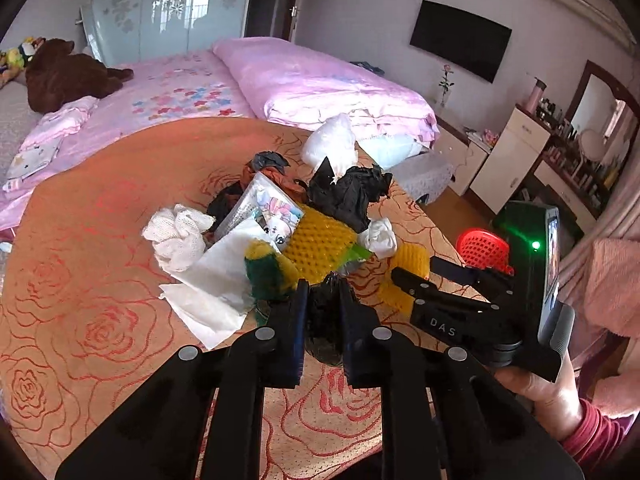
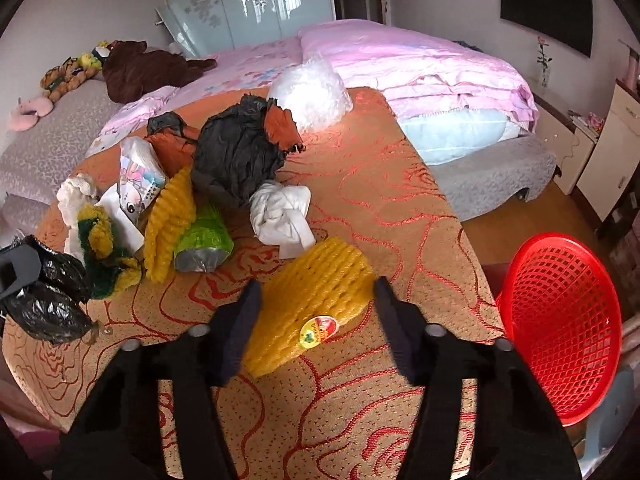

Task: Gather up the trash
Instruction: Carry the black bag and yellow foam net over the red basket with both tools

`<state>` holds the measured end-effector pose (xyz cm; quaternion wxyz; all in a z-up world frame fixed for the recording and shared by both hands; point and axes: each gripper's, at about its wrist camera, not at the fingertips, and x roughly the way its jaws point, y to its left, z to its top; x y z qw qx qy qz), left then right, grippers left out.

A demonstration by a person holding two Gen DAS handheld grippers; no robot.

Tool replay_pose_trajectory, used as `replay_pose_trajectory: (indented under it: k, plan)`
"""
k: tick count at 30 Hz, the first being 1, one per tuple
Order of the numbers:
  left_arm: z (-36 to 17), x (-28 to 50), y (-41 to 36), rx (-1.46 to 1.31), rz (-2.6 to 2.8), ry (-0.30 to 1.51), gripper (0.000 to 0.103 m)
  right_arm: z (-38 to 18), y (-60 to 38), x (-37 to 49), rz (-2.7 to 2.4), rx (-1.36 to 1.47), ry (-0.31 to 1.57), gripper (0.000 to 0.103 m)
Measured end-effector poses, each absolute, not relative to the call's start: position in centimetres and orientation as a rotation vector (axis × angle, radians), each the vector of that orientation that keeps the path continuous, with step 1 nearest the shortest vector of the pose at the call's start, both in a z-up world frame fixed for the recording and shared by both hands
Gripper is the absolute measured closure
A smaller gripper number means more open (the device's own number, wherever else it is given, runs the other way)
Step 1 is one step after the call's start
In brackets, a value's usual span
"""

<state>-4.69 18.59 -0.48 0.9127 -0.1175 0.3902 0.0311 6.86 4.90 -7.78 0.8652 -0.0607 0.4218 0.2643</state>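
Note:
My left gripper [image 1: 323, 292] is shut on a crumpled small black plastic bag [image 1: 326, 320], held just above the orange rose-patterned tablecloth [image 1: 80, 240]. The same bag [image 2: 48, 304] shows at the left edge of the right wrist view. My right gripper [image 2: 317, 284] straddles a yellow foam net [image 2: 320, 268] with a round sticker, its fingers touching both edges. In the left wrist view, a hand holds this right gripper [image 1: 416, 276] low on the right. Off the table's right edge stands a red mesh basket [image 2: 560, 320].
A trash pile lies beyond: a big black bag [image 2: 236, 152], a white wad [image 2: 280, 212], another yellow net [image 2: 168, 224], a green packet [image 2: 204, 240], a clear white bag [image 2: 308, 92], a printed wrapper [image 2: 140, 180]. A pink bed [image 2: 420, 64] stands behind the table.

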Motion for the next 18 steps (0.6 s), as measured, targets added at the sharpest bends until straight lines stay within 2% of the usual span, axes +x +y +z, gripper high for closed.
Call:
replay_pose_trajectory:
  k: [7,9,18]
  plan:
    - [-0.6,-4.6,18.6,-0.24,0.069,0.804,0.089,-7.5,4.2,6.5,0.573,-0.104,0.876,0.077]
    - [-0.6,-4.5,18.8,-0.245,0.071,0.802,0.089,-7.2,4.0,6.4,0.585,-0.089,0.87,0.081]
    - [-0.3,-4.3,18.6,-0.24,0.073,0.785,0.089,-4.7,2.5,6.0,0.594,-0.05,0.812,0.085]
